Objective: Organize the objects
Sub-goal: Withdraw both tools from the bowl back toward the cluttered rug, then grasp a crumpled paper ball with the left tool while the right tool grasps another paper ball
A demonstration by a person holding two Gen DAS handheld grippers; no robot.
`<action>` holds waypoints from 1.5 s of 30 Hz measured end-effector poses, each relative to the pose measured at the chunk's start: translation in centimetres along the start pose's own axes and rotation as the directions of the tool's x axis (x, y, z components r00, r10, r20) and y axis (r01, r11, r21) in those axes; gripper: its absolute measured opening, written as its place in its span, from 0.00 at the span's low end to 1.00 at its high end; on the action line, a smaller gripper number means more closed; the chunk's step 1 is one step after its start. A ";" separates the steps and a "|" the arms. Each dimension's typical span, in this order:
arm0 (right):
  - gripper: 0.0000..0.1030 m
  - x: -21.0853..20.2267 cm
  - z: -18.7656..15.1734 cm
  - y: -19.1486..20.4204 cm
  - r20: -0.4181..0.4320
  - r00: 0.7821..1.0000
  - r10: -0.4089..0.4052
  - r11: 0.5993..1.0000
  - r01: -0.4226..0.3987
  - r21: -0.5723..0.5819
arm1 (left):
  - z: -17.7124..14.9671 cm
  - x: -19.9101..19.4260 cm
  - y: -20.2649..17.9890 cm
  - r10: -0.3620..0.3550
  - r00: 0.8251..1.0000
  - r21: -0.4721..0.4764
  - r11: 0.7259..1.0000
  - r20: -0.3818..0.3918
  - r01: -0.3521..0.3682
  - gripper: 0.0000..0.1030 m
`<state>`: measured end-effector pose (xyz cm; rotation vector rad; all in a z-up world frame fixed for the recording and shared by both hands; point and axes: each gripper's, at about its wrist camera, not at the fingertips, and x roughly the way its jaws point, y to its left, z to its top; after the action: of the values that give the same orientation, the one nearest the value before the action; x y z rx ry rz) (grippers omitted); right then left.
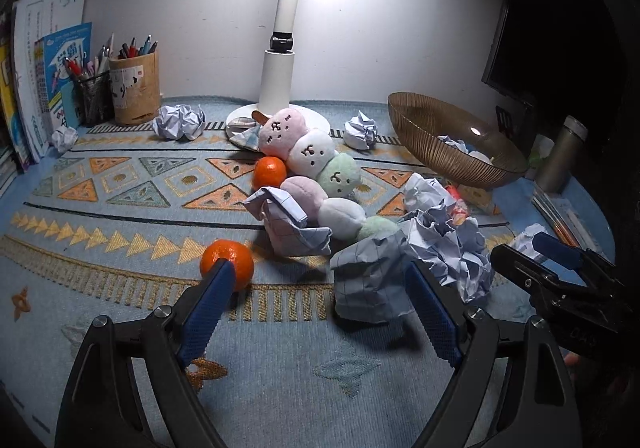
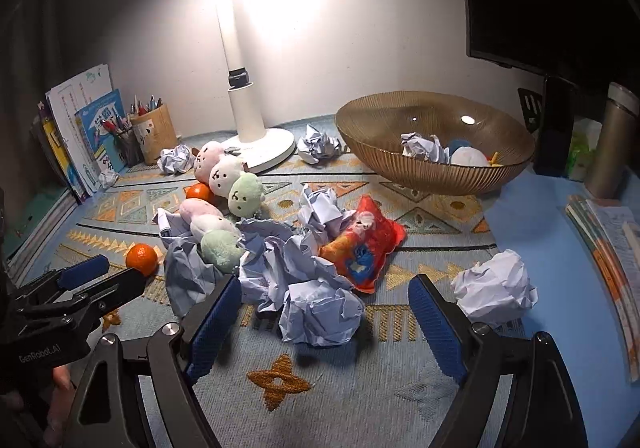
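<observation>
The left gripper (image 1: pixel 320 288) hung over the patterned rug (image 1: pixel 120 183) with its two blue fingers (image 1: pixel 208 308) far apart and nothing between them. The right gripper (image 2: pixel 324 304) was just the same, wide and holding nothing. One left finger covered part of the near orange (image 1: pixel 227 263), so the whole fruit could not be seen. A second orange (image 1: pixel 270 171) sat farther back, touching the string of plush balls (image 1: pixel 308 151), pink, white and green, with little faces. A second string of plush balls (image 1: pixel 340 213) lay just in front, and crumpled squared paper (image 1: pixel 292 224) hid part of it. A big heap of crumpled paper (image 2: pixel 304 280) lay near the middle of the rug, just ahead of both grippers. Beside it in the right wrist view lay a red snack bag (image 2: pixel 362 248), but in the left wrist view the paper hid almost all of it. One paper ball (image 2: pixel 496 288) sat alone to the right, next to the right gripper's right finger. More paper balls (image 1: pixel 178 121) lay at the back near the white lamp base (image 1: pixel 276 115). The lamp's top was cut off in the left wrist view. The brown ribbed bowl (image 2: pixel 432 167) stood at the back right with crumpled paper and a white round thing inside; its wall hid the rest. A cup of pens (image 1: pixel 134 85) and some books (image 1: pixel 48 79) stood at the back left. The right side of both views was very dark, with a metal bottle (image 2: pixel 612 139) half cut off by the edge.
</observation>
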<state>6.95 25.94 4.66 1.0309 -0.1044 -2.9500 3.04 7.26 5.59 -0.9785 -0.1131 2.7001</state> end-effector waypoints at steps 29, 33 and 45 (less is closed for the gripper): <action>0.49 4.4 -1.5 -0.7 -0.203 0.973 0.110 0.993 -0.102 0.053 | -1.1 3.3 -2.0 -0.154 0.976 0.067 0.984 -0.152 0.166 0.84; 0.48 4.3 -1.5 -0.6 -0.193 0.976 0.105 0.994 -0.097 0.051 | -1.2 3.7 -2.7 -0.100 0.984 0.102 0.988 -0.145 0.116 0.83; 0.47 1.2 -1.2 -1.8 -0.040 0.986 0.160 0.983 -0.155 0.102 | -1.2 1.7 -2.3 -0.198 0.978 0.084 0.976 -0.058 0.203 0.34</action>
<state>6.81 27.63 2.87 1.0514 -0.3187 -2.8004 3.12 9.91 3.98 -0.9520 -0.0757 2.4738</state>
